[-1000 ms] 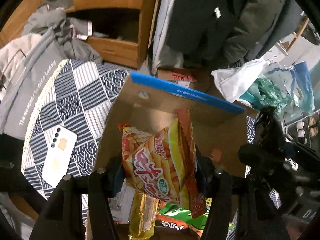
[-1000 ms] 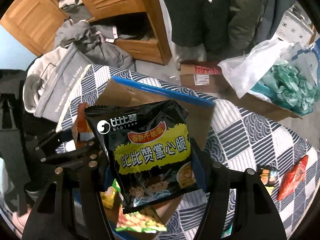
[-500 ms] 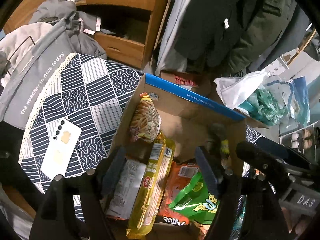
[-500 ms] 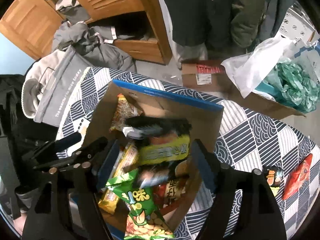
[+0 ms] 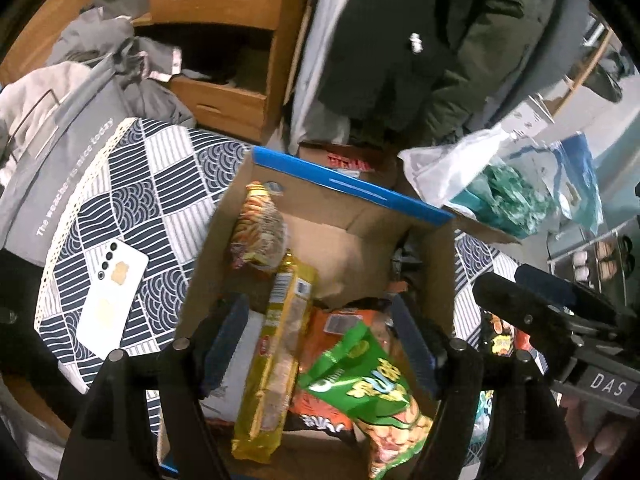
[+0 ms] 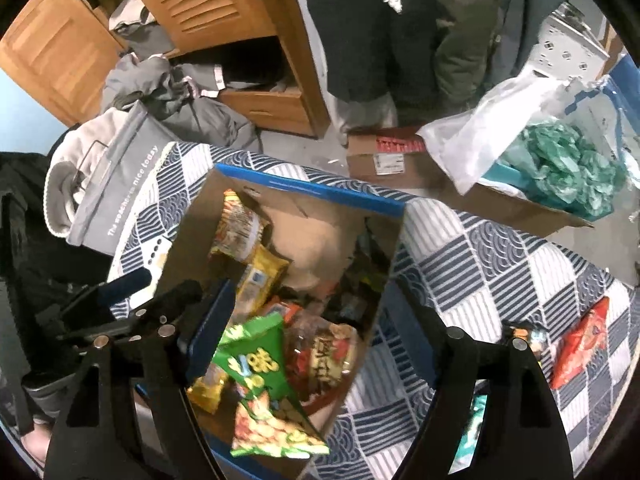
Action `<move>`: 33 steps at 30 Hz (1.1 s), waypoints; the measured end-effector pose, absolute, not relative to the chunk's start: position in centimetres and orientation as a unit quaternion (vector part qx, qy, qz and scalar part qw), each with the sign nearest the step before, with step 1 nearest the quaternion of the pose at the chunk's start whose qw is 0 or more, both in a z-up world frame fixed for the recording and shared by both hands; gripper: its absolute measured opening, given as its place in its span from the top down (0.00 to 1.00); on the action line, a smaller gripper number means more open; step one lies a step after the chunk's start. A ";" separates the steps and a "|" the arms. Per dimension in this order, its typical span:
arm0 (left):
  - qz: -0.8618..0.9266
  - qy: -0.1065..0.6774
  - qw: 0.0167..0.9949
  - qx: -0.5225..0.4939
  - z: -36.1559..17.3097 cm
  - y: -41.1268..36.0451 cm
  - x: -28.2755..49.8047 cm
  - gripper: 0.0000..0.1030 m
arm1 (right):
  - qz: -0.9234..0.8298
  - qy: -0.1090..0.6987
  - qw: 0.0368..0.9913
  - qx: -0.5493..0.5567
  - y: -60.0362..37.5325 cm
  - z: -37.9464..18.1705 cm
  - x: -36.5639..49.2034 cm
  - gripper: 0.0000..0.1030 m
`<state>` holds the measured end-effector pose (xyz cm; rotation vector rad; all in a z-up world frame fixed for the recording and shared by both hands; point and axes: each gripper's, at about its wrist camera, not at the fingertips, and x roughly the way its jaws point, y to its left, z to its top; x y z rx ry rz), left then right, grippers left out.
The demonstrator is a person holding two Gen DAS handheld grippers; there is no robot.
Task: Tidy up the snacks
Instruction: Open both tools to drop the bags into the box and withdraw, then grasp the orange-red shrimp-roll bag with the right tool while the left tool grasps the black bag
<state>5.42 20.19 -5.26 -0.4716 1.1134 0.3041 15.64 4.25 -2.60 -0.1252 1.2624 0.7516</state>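
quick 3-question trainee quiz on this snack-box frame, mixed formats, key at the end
1. True or false: the left gripper holds a snack packet.
2. Where does the white phone lie? A) inside the cardboard box B) on the patterned tablecloth beside the box C) on the floor
3. Fill in: the red snack packet still outside the box lies on the tablecloth on the ____ gripper's side.

Key: 1 false, both grippers are open and empty; 2 B; 3 right.

Left gripper (image 5: 320,344) fingers spread empty, right gripper (image 6: 308,340) likewise
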 end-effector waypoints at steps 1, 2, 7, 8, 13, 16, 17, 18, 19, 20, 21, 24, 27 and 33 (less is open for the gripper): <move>0.140 0.521 0.813 -0.220 -5.2 19.9 5.5 0.26 | 0.339 0.573 0.743 -0.059 3.8 -2.5 15.6 0.23; 0.136 0.521 0.814 -0.219 -5.0 19.5 5.6 0.26 | 0.337 0.572 0.745 -0.060 3.5 -2.4 15.6 0.23; 0.118 0.523 0.819 -0.206 -4.5 17.3 6.2 0.26 | 0.324 0.572 0.751 -0.060 1.2 -2.3 15.9 0.23; 0.114 0.524 0.819 -0.203 -4.4 16.9 6.3 0.26 | 0.320 0.573 0.752 -0.058 0.5 -2.3 16.0 0.23; 0.103 0.525 0.823 -0.189 -4.4 15.1 7.0 0.26 | 0.305 0.571 0.760 -0.059 -2.3 -2.4 16.1 0.23; 0.097 0.531 0.819 -0.193 -4.7 14.1 7.6 0.26 | 0.295 0.570 0.764 -0.064 -4.0 -2.5 16.2 0.23; 0.092 0.534 0.818 -0.195 -4.8 13.7 7.9 0.26 | 0.290 0.570 0.766 -0.065 -4.7 -2.5 16.3 0.23; 0.087 0.535 0.818 -0.194 -4.8 13.1 8.2 0.26 | 0.286 0.571 0.767 -0.063 -5.5 -2.6 16.4 0.23; 0.084 0.535 0.819 -0.191 -4.7 12.8 8.5 0.26 | 0.282 0.572 0.767 -0.061 -6.2 -2.6 16.4 0.23; 0.082 0.535 0.820 -0.184 -4.6 12.1 8.8 0.26 | 0.279 0.574 0.768 -0.058 -6.9 -2.7 16.6 0.23; 0.080 0.535 0.822 -0.177 -4.5 11.6 9.0 0.26 | 0.276 0.575 0.768 -0.056 -7.4 -2.8 16.6 0.23; 0.070 0.538 0.823 -0.168 -4.4 10.0 9.7 0.26 | 0.264 0.578 0.771 -0.048 -9.6 -3.0 16.9 0.23; 0.058 0.542 0.822 -0.167 -4.3 8.4 10.3 0.26 | 0.251 0.580 0.774 -0.045 -11.8 -3.5 17.2 0.23; 0.039 0.551 0.822 -0.142 -4.4 4.7 11.3 0.26 | 0.224 0.591 0.774 -0.025 -16.4 -4.6 17.8 0.23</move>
